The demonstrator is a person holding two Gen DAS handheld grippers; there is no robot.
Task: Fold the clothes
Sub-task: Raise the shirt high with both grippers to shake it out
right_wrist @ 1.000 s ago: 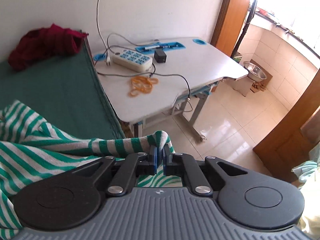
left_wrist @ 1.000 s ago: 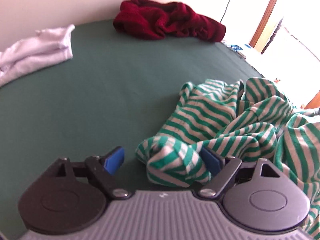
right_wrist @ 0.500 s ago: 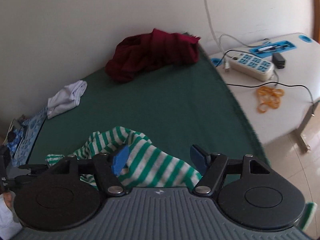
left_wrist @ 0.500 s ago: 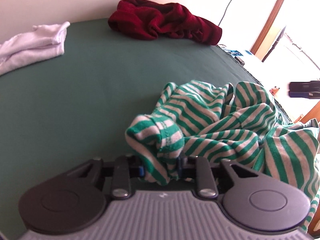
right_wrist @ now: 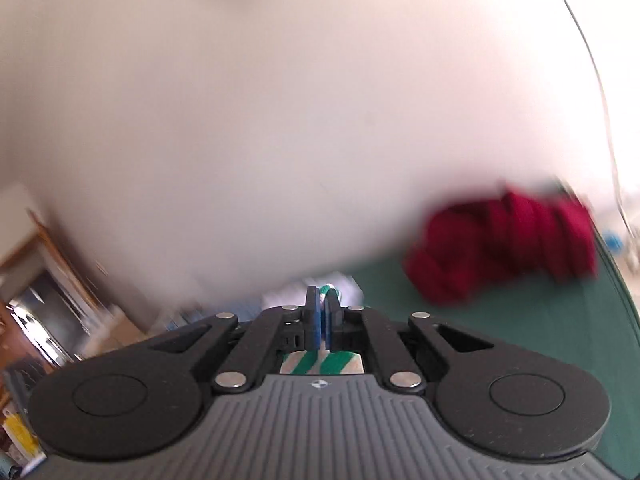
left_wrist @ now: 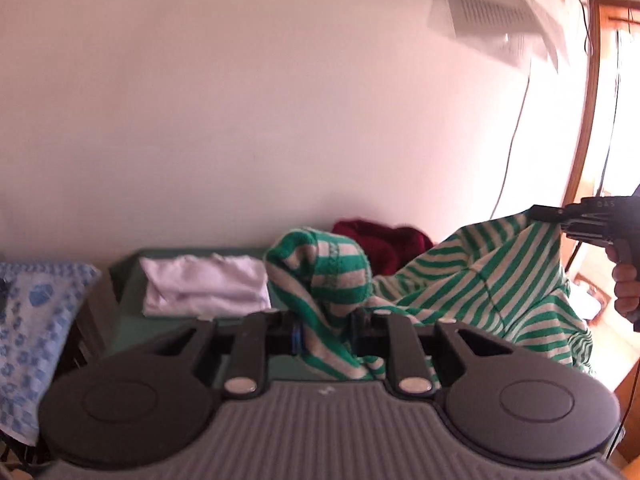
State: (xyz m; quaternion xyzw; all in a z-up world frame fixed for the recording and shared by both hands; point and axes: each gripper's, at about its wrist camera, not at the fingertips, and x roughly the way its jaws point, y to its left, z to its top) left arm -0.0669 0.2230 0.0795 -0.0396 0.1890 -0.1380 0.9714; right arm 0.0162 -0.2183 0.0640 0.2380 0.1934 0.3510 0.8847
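Note:
A green-and-white striped shirt (left_wrist: pixel 480 280) hangs lifted above the green bed (left_wrist: pixel 128 276), stretched between both grippers. My left gripper (left_wrist: pixel 326 332) is shut on a bunched fold of it, which bulges up over the fingers. In the left wrist view my right gripper (left_wrist: pixel 538 213) pinches the shirt's upper edge at the far right, held by a person's hand (left_wrist: pixel 626 288). In the blurred right wrist view the right gripper (right_wrist: pixel 322 306) is shut, with striped cloth (right_wrist: pixel 320 362) showing under the closed pads.
A dark red garment (right_wrist: pixel 504 240) lies crumpled at the back of the green bed (right_wrist: pixel 520 328) by the wall. A folded white garment (left_wrist: pixel 204 284) sits at the left, next to a blue flowered cloth (left_wrist: pixel 32 320). A wall air conditioner (left_wrist: pixel 480 4) hangs top right.
The left gripper closed on the shirt's bunched fold and rose with it. The right gripper let go, opened over another part, shut on it and lifted. Both views now tilt up to the wall.

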